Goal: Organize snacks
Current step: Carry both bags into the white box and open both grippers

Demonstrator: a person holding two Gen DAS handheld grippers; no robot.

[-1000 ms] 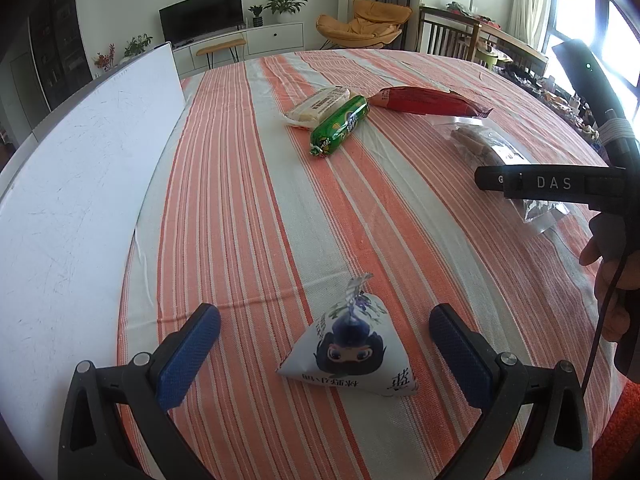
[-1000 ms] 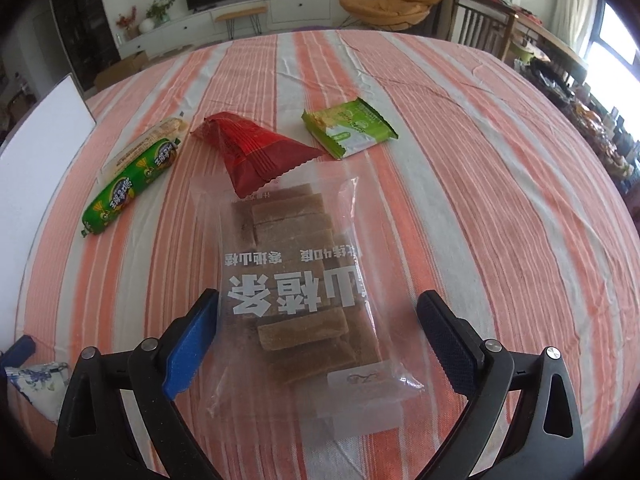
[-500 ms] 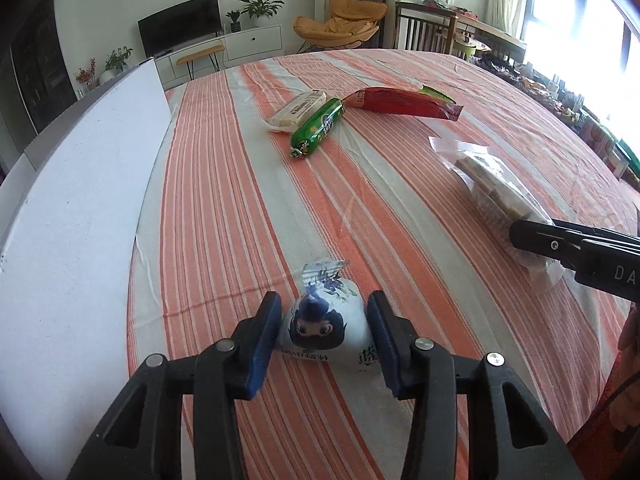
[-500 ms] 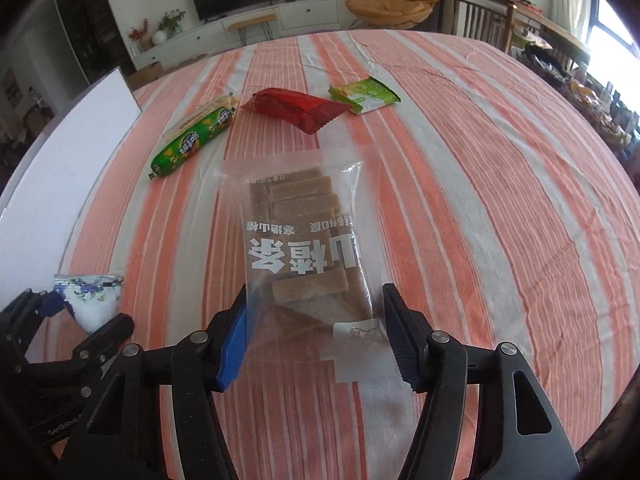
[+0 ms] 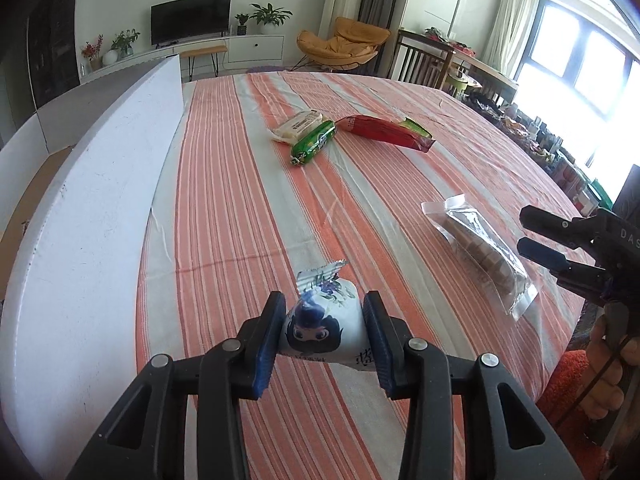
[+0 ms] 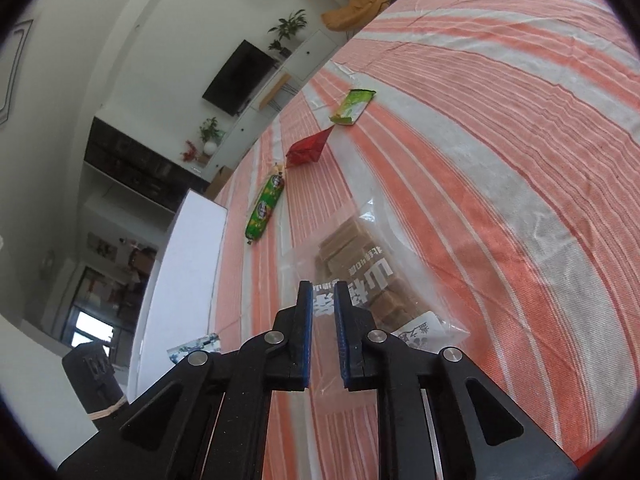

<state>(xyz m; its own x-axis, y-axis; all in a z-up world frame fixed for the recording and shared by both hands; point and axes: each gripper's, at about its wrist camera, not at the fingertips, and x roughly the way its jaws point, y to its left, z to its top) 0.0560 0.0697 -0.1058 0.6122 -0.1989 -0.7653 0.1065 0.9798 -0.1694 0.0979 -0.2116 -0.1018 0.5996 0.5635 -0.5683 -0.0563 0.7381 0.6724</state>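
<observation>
The left gripper point(image 5: 324, 334) has its blue pads pressed on both sides of a small white pouch point(image 5: 322, 326) printed with a cartoon face, near the surface's near edge; its crimped top sticks up beyond the jaws. The left wrist view alone shows this grip. The right wrist view gives only a sliver of that pouch point(image 6: 196, 347) low on the left.

The right gripper point(image 6: 320, 320) has jaws that have just been closing and now stand narrow. Between them sits the thin near edge of a clear bag of brown bars point(image 6: 360, 280), seen clearly only in its own view. From the left wrist view the same bag point(image 5: 480, 248) lies tilted near the surface's right edge, with the right gripper point(image 5: 540, 236) at its near end and a hand point(image 5: 608, 372) below it.

Toward the far side of the striped surface point(image 5: 240, 200) lie a green sausage pack point(image 5: 314, 142), a pale wrapped snack point(image 5: 298, 124) touching it and a red packet point(image 5: 386, 134). The green wafer pack point(image 6: 354, 106) shows in full only in the right wrist view. A white board point(image 5: 92, 200) stands along the left edge.
</observation>
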